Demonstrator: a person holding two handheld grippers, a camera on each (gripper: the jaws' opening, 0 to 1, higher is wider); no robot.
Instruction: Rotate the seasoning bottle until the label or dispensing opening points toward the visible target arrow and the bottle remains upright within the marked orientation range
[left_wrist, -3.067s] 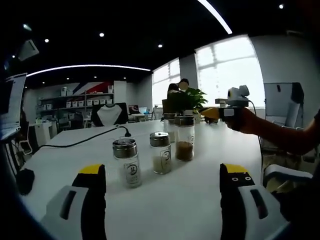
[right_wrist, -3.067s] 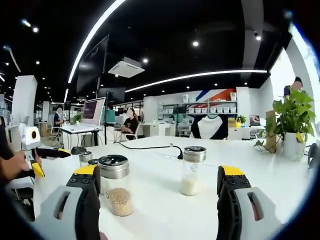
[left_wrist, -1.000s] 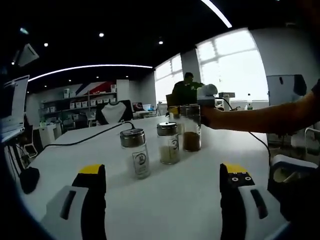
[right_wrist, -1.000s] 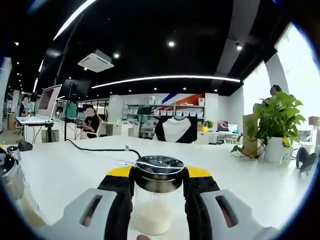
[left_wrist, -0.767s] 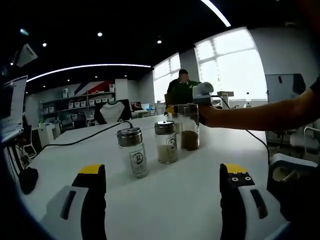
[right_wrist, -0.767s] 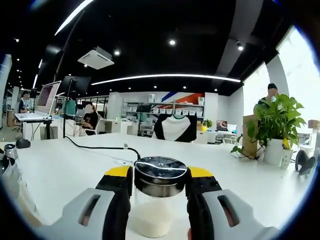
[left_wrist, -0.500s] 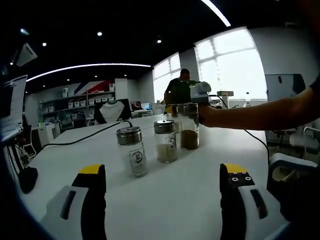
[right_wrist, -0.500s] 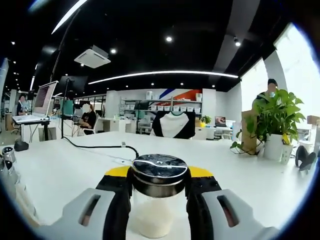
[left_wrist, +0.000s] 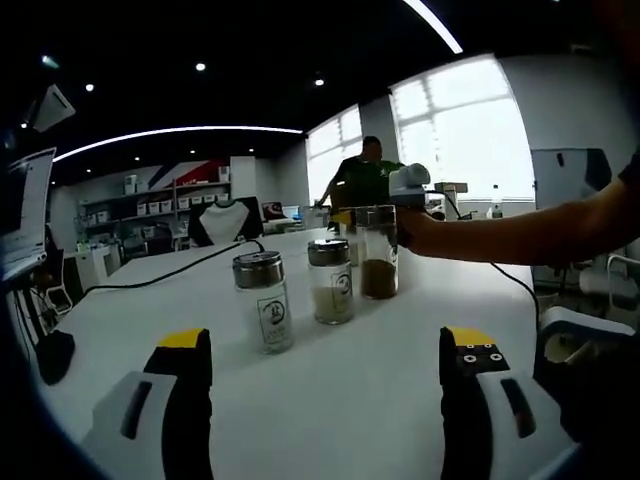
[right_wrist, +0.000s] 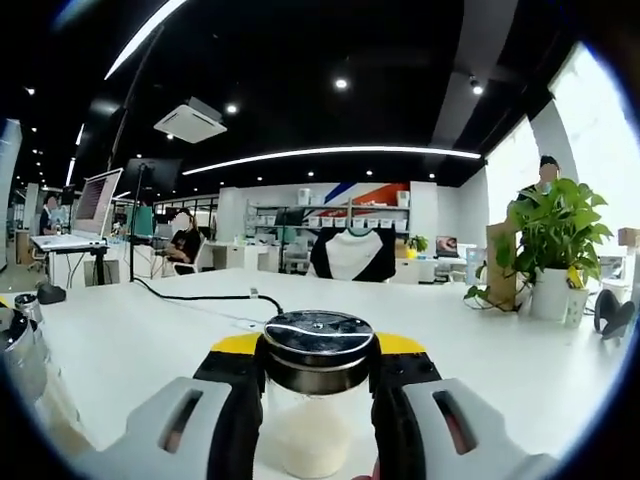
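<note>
- Since the earliest frames, the right gripper (right_wrist: 316, 395) has been closed around the bottle (right_wrist: 315, 400) of white grains on the table (right_wrist: 140, 340).
- The left gripper (left_wrist: 325, 365) is held back, jaws apart, empty.
- The twist should be made about the bottle's axis, base kept flat.

Four glass bottles with shiny lids stand on the tabletop (left_wrist: 330, 380) in the left gripper view: one (left_wrist: 262, 300), two (left_wrist: 330, 280), three (left_wrist: 377, 251) in a row, and a fourth (left_wrist: 350, 232) behind. One potted plant (right_wrist: 550, 250) sits there. One black cable (right_wrist: 205, 296) lies there.
</note>
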